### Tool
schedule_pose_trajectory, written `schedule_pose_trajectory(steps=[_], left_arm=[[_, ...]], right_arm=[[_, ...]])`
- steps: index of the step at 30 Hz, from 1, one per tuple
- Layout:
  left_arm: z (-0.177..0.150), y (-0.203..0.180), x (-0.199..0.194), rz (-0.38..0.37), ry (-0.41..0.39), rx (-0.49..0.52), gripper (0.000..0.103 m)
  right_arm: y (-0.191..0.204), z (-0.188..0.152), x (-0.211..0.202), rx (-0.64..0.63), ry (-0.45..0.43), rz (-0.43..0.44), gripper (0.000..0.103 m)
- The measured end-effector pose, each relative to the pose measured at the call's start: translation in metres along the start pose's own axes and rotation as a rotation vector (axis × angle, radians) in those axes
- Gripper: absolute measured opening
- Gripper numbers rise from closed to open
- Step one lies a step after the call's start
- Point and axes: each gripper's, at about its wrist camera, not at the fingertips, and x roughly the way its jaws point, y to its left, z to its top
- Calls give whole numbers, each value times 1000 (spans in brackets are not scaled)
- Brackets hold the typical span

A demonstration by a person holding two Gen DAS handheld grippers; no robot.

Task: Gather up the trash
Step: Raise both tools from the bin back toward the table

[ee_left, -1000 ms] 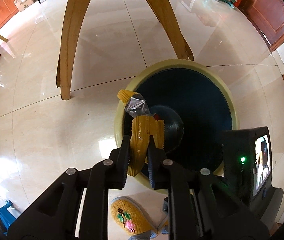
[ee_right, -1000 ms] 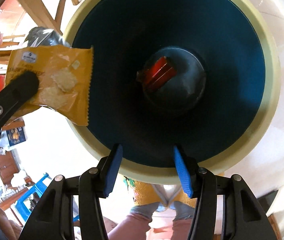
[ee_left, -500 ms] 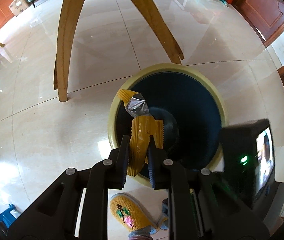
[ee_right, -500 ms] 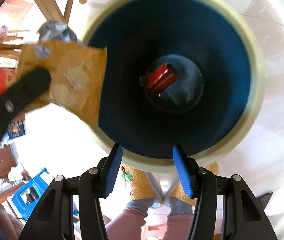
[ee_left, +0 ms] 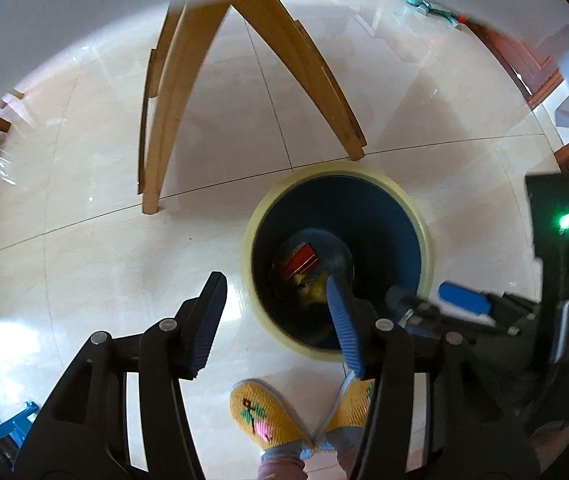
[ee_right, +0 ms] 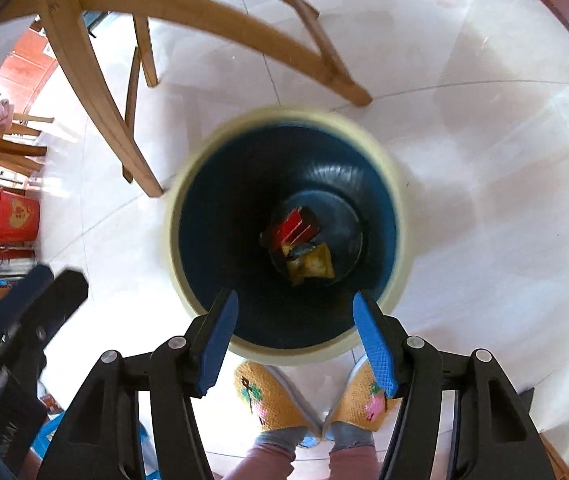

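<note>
A round bin with a cream rim [ee_left: 426,240] [ee_right: 398,236] and dark blue inside stands on the tiled floor. At its bottom lie a red packet [ee_left: 299,259] [ee_right: 294,226] and a yellow snack wrapper [ee_right: 311,265] [ee_left: 313,287]. My left gripper [ee_left: 276,294] is open and empty, raised above the bin's near left edge. My right gripper [ee_right: 296,312] is open too, high over the bin's near rim with nothing between its fingers. In the left wrist view the right gripper [ee_left: 462,303] shows at the right.
Curved wooden chair legs [ee_left: 168,120] [ee_right: 116,120] stand on the floor just behind the bin. A person's feet in yellow knitted slippers [ee_left: 262,414] [ee_right: 268,396] are close in front of it. A red box [ee_right: 16,216] sits at the far left.
My left gripper has opened and let the yellow wrapper go; it now lies in the bin beside the red packet. Both grippers have risen away from the bin.
</note>
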Motion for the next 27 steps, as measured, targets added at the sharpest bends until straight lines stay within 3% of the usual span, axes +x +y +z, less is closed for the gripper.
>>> schedule_pose_trajectory(steps=[5, 10, 19, 27], left_arm=[[5, 8, -61, 4, 16, -20, 49], [17, 14, -137, 5, -7, -20, 49], [52, 16, -294, -5, -145, -60, 49], [90, 12, -397, 29, -294, -88, 49]], right_arm=[[3, 5, -53, -9, -47, 4, 61], [8, 6, -148, -25, -111, 23, 61], [27, 12, -332, -57, -271, 103, 61], [49, 25, -466, -146, -443, 173, 61]])
